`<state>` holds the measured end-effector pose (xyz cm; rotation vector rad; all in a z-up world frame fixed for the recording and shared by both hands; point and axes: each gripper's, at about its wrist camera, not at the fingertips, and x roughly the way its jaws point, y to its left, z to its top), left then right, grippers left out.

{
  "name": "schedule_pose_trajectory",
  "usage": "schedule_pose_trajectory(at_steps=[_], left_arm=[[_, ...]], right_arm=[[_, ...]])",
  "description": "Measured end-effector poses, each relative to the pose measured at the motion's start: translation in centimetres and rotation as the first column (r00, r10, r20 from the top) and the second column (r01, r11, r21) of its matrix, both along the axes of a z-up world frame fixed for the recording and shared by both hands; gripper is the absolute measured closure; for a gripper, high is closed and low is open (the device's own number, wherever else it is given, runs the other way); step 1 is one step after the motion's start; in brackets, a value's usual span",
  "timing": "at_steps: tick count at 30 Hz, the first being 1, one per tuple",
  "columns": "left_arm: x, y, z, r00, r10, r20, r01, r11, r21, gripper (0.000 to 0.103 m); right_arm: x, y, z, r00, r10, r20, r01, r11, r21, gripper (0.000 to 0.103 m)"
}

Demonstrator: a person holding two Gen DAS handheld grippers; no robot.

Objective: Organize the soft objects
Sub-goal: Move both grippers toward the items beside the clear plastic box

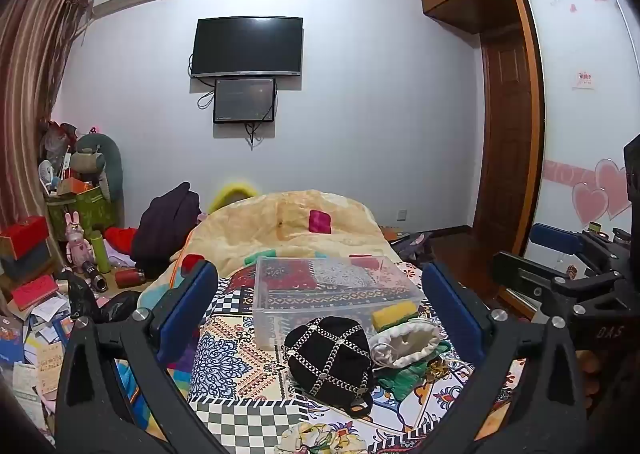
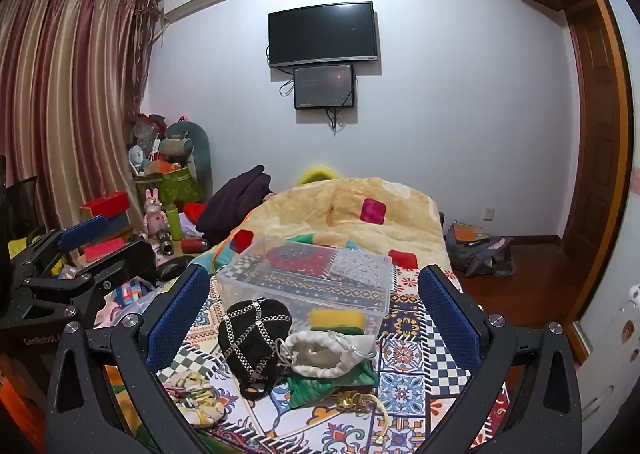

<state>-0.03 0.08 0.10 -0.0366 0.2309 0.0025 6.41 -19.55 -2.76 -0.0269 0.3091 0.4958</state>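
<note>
A clear plastic box (image 1: 320, 286) (image 2: 308, 278) stands empty on the patterned bedspread. In front of it lie a black cap with silver chains (image 1: 330, 360) (image 2: 256, 338), a white drawstring pouch (image 1: 406, 344) (image 2: 324, 354), a yellow-green sponge (image 1: 394, 314) (image 2: 338, 320), a green cloth (image 1: 404, 374) (image 2: 320, 386) and a floral scrunchie (image 1: 320, 440) (image 2: 196, 394). My left gripper (image 1: 320, 306) is open above the pile, holding nothing. My right gripper (image 2: 312, 314) is open too, empty. Each gripper shows at the edge of the other's view.
A rolled yellow quilt (image 1: 288, 221) (image 2: 340, 205) lies behind the box. Clutter of boxes, toys and bottles (image 1: 72, 238) fills the left side. A wooden floor with a bag (image 2: 480, 250) lies right of the bed. A wardrobe (image 1: 580, 133) stands at right.
</note>
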Motion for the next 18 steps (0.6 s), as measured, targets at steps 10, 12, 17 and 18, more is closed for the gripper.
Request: schedule_pose_trajectory(at_steps=[10,12,17,18], left_arm=[[-0.04,0.83,0.19,1.0,0.006,-0.001,-0.006,1.0,-0.008,0.0],[-0.32,0.31,0.29,1.0,0.006,-0.012,-0.007,1.0,-0.011,0.0],[-0.23,0.5,0.16,1.0,0.005,-0.022,-0.005,1.0,-0.016,0.0],[-0.18,0.43,0.11,1.0,0.005,-0.026,-0.005,1.0,-0.015,0.0]], right_arm=[[0.03,0.05,-0.09,1.0,0.0,0.002,0.0,1.0,0.009,0.0],[0.02,0.05,-0.1,1.0,0.0,0.002,0.0,1.0,0.009,0.0],[0.0,0.05,-0.14,1.0,0.001,0.002,-0.001,1.0,0.009,0.0],[0.0,0.07,-0.16,1.0,0.003,0.001,-0.003,1.0,0.008,0.0]])
